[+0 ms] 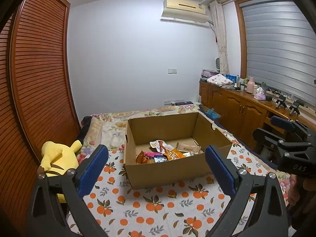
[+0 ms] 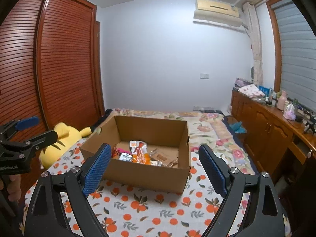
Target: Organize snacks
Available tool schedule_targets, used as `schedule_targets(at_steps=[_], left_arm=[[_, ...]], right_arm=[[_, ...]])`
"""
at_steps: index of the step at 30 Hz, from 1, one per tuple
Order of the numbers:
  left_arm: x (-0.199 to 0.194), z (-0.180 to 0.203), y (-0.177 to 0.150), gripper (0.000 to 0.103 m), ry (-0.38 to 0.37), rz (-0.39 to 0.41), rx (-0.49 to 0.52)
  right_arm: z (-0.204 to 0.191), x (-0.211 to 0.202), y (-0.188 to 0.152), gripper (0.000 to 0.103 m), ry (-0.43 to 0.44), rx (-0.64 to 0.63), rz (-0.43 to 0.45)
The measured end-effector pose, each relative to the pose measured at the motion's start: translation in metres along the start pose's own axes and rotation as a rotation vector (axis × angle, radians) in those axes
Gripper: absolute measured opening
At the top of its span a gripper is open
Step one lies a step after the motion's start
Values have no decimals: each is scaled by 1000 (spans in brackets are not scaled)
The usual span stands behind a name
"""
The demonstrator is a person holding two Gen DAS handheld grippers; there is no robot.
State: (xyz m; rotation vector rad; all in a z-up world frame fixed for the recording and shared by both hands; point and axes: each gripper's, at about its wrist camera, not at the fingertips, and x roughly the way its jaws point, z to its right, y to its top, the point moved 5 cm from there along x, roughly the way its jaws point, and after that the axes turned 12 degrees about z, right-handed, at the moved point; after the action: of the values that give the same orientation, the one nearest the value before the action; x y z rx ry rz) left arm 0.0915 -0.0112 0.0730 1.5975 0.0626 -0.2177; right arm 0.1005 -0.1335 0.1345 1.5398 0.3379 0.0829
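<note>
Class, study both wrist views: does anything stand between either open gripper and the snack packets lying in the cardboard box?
Only the cardboard box's near wall. It rises between the snack packets and both the left gripper and the right gripper, so each must reach over it. The box top is open, and nothing else visible intervenes.

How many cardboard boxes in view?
1. The cardboard box sits open on the orange-print bedspread, snack packets inside, ahead of both hand-held grippers. None hidden, apparently.

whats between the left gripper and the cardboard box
Only bare orange-print bedsheet lies between the open left gripper and the cardboard box, seen in the left wrist view.
</note>
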Motion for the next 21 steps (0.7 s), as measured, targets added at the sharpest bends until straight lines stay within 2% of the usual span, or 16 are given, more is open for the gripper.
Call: schedule_targets(at_steps=[12, 21], left_arm=[[-33, 6, -3, 100, 15, 16, 4], [-39, 1, -15, 100, 33, 6, -7]], right_arm=[[1, -33, -5, 92, -23, 10, 31], [6, -44, -14, 92, -36, 26, 23]])
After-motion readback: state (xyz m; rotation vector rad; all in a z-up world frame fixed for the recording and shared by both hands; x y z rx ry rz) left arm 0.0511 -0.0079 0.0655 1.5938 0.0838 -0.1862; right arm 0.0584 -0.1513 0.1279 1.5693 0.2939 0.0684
